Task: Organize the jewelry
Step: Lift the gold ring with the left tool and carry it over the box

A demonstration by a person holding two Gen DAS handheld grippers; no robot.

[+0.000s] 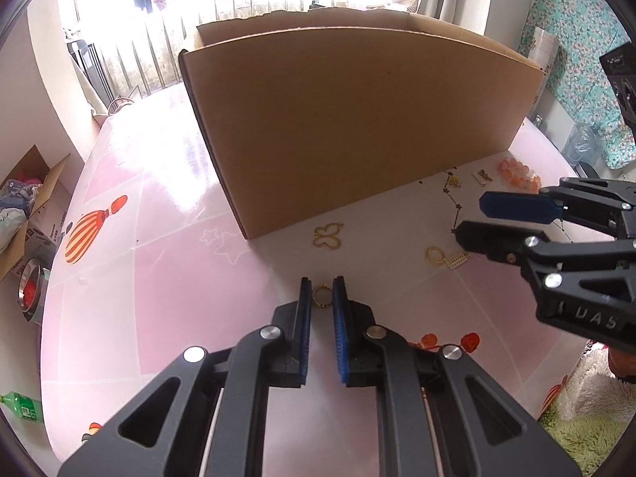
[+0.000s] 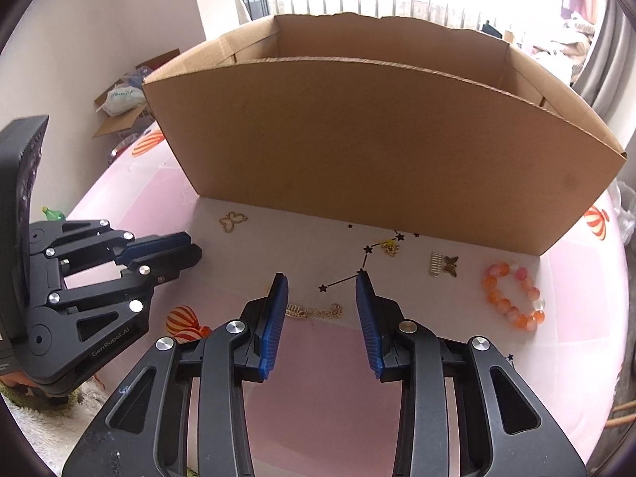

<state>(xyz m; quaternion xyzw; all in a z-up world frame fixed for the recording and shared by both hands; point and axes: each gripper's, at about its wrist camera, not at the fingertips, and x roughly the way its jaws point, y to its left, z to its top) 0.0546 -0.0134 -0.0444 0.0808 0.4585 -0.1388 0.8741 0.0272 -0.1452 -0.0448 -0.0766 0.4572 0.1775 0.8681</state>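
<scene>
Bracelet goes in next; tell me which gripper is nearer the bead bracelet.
Right. The right gripper hangs open just left of the bead bracelet, above a gold chain. The left gripper sits farther left, around a gold ring.

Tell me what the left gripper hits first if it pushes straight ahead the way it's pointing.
The left gripper would meet the small gold ring lying between its fingertips first. Past that, the cardboard box wall stands in line, though depth is hard to judge.

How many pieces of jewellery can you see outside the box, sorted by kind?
Butterflies: 2
Bracelet: 1
Ring: 1
Chain: 1
Comb charm: 1
Small gold charm: 1
Total: 7
</scene>
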